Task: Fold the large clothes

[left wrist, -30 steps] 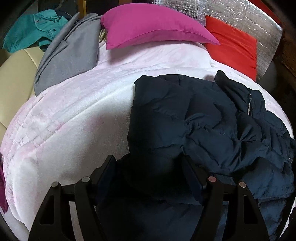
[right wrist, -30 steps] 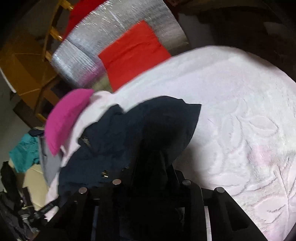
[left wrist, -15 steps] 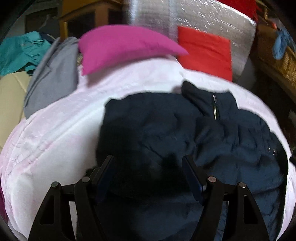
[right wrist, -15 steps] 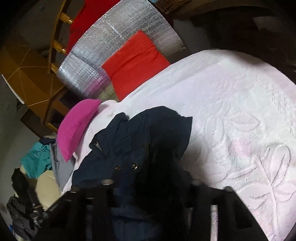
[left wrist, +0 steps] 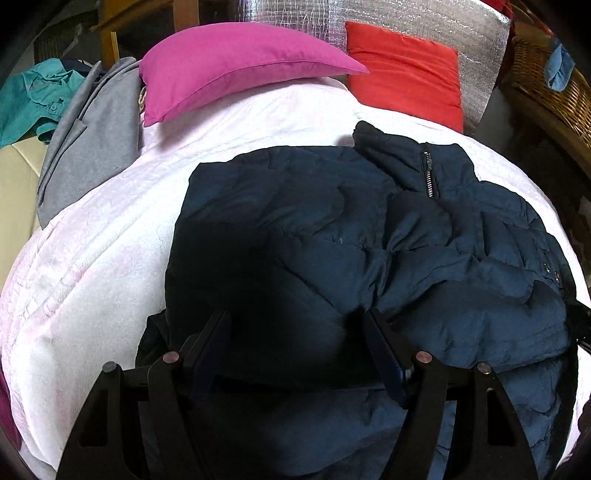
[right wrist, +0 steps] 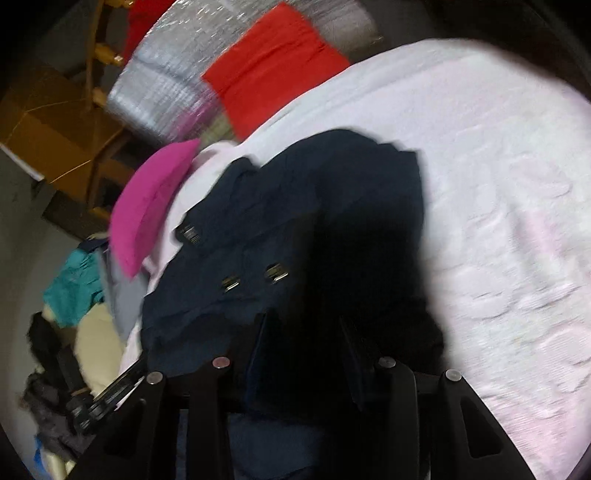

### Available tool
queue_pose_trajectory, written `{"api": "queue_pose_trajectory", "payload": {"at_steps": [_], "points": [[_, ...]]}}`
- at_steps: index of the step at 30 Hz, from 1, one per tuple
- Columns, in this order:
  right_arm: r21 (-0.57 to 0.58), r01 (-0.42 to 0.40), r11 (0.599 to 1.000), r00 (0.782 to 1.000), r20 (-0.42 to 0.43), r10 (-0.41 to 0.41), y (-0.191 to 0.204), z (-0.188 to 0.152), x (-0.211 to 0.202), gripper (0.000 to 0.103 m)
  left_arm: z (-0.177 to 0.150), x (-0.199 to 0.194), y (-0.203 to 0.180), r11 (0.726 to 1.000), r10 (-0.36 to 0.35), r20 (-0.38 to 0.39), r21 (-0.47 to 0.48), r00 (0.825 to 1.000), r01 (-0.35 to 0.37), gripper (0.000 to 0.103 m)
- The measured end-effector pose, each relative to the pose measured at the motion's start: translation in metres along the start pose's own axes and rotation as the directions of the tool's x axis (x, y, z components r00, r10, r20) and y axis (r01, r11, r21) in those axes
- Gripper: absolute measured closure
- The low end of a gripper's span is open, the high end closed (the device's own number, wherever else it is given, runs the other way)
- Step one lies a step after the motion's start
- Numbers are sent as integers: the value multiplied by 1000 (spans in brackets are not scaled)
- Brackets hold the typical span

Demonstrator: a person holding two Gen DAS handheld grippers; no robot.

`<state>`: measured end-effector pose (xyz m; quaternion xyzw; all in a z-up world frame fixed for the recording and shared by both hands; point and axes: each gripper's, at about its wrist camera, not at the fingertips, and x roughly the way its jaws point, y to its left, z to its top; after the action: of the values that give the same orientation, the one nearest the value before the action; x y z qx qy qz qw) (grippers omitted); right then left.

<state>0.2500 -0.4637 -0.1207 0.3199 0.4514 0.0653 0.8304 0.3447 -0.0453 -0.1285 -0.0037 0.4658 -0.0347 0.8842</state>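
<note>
A dark navy padded jacket [left wrist: 332, 236] lies crumpled on a white-pink bedspread [left wrist: 92, 258], collar and zipper toward the far right. My left gripper [left wrist: 297, 325] has its fingers spread wide over the jacket's near hem, with dark fabric bulging between them; whether it grips is unclear. In the right wrist view the jacket [right wrist: 280, 229] shows two metal snaps. My right gripper [right wrist: 303, 328] has its fingers set around a fold of the jacket, deep in shadow and blurred.
A magenta pillow [left wrist: 236, 62] and a red pillow [left wrist: 406, 74] lie at the head of the bed against a silver foil panel [left wrist: 424, 22]. A grey garment [left wrist: 92, 136] and a teal one [left wrist: 33, 99] lie far left. A wicker basket [left wrist: 554, 85] stands right.
Both grippers moved with the jacket's hem. The jacket spread flatter and its collar now points farther up the bed. The right wrist view swung and is blurred.
</note>
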Motion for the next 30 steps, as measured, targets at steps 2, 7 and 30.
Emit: {"api": "queue_pose_trajectory", "payload": {"at_steps": [2, 7, 30], "points": [[-71, 13, 997, 1000, -23, -15, 17, -6, 7, 71, 0, 0, 1, 1000, 0, -2, -2, 1000, 0, 29], [-127, 87, 988, 995, 57, -80, 30, -7, 8, 91, 1, -4, 5, 1000, -9, 9, -15, 1000, 9, 29], [-34, 91, 995, 994, 65, -89, 10, 1, -2, 56, -5, 5, 0, 999, 34, -35, 38, 999, -33, 25]]}}
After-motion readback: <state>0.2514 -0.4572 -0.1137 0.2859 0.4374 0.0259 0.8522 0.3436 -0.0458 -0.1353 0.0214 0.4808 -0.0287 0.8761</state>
